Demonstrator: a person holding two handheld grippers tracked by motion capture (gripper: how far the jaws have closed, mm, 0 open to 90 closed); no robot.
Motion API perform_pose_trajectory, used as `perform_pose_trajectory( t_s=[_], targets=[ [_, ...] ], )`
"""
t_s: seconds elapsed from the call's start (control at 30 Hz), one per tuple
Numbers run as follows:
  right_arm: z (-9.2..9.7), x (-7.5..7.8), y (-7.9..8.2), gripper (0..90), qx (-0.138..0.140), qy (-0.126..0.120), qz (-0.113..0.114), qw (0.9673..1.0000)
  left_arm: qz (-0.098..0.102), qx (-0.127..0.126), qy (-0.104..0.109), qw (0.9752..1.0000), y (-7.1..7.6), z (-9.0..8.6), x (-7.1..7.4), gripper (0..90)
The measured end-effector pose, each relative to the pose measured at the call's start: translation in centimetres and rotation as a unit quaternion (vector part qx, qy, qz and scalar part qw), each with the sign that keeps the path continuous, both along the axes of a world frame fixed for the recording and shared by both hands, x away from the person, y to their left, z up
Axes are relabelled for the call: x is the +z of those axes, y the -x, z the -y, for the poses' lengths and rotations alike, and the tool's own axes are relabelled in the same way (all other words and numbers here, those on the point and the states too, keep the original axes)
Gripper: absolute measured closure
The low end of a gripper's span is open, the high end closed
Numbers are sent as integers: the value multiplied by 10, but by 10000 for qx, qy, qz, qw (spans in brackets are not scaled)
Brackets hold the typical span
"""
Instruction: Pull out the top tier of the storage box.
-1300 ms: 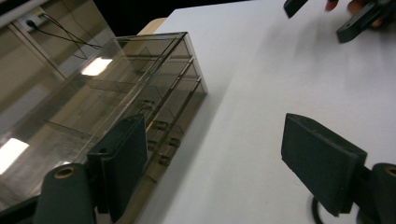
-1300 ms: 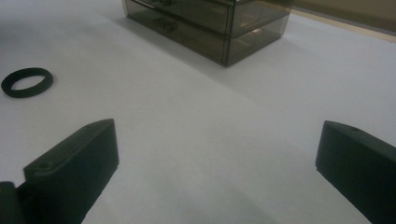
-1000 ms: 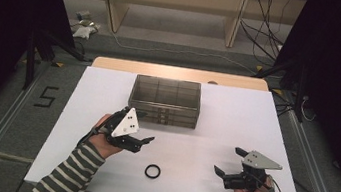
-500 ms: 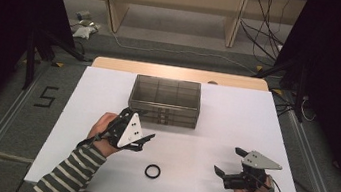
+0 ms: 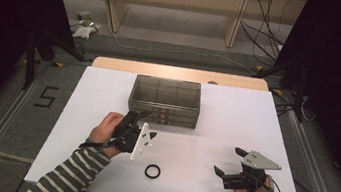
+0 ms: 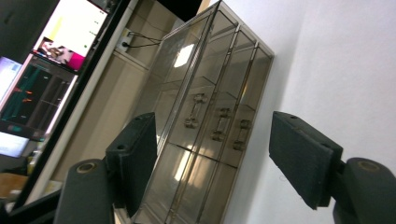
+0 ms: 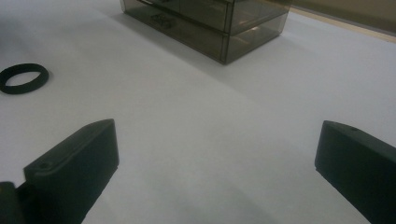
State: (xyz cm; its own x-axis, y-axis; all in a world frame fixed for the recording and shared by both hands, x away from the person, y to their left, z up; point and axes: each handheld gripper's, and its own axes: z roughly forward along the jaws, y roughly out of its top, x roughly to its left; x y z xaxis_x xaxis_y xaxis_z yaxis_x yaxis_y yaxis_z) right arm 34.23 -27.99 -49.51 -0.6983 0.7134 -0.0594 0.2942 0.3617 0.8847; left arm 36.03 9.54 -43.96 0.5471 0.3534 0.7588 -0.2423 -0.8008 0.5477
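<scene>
Barely begun: left claw (image 5: 147,123) rolled sideways before the drawer box (image 5: 165,100), spread, closing, nothing gripped. Drawers shut. Ring (image 5: 152,170) untouched on worktop (image 5: 235,120). Right claw (image 5: 230,162) spread, idle.

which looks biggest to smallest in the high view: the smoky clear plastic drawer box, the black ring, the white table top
1. White table top
2. Smoky clear plastic drawer box
3. Black ring, clearly smallest although it lies nearer the camera than the box.
</scene>
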Motion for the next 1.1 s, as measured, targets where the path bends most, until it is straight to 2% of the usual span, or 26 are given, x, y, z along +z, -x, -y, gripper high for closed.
perform_pose_trajectory(
  t_s=[0.1,0.2,0.23,0.43,0.5,0.6,0.67,0.7,0.77,0.83,0.87,0.97,1.0,1.03,1.07,1.1],
  targets=[
    [0,0,0,7,-4,-4,10,10000,204,118,-154,9996,0,5,-4,335],
    [0,0,1,7,-3,-3,13,10000,300,163,-248,9991,0,7,-7,334],
    [0,0,1,7,5,4,19,10000,419,202,-315,9984,0,10,-11,333],
    [1,1,1,8,-15,4,37,10000,594,335,-419,9968,-1,15,-16,340],
    [1,1,2,8,-18,7,48,10000,687,481,-472,9954,-1,18,-19,341],
    [1,1,2,8,-13,9,48,10000,710,581,-543,9943,-2,20,-21,336],
    [1,1,2,8,-8,8,45,10000,747,662,-618,9931,-3,23,-24,336],
    [1,1,2,8,-8,4,60,10000,800,734,-703,9916,-3,25,-26,340],
    [1,1,2,8,-14,-1,63,10000,814,745,-704,9914,-3,26,-27,341],
    [1,2,3,5,-21,-10,92,10000,928,792,-822,9891,-3,29,-30,346],
    [1,2,3,5,-21,-10,92,10000,928,792,-822,9891,-3,29,-30,349],
    [2,3,4,5,-34,-22,159,9999,1123,774,-1045,9851,-2,33,-36,355],
    [2,3,4,5,-34,-22,159,9999,1123,774,-1045,9851,-2,33,-36,356],
    [2,3,4,5,-29,-40,173,9998,1205,789,-1148,9829,-1,35,-40,359],
    [2,3,4,5,-29,-40,173,9998,1205,789,-1148,9829,-1,35,-40,360],
    [2,3,5,5,-19,-39,181,9998,1272,825,-1200,9811,-1,37,-42,363]
  ],
)
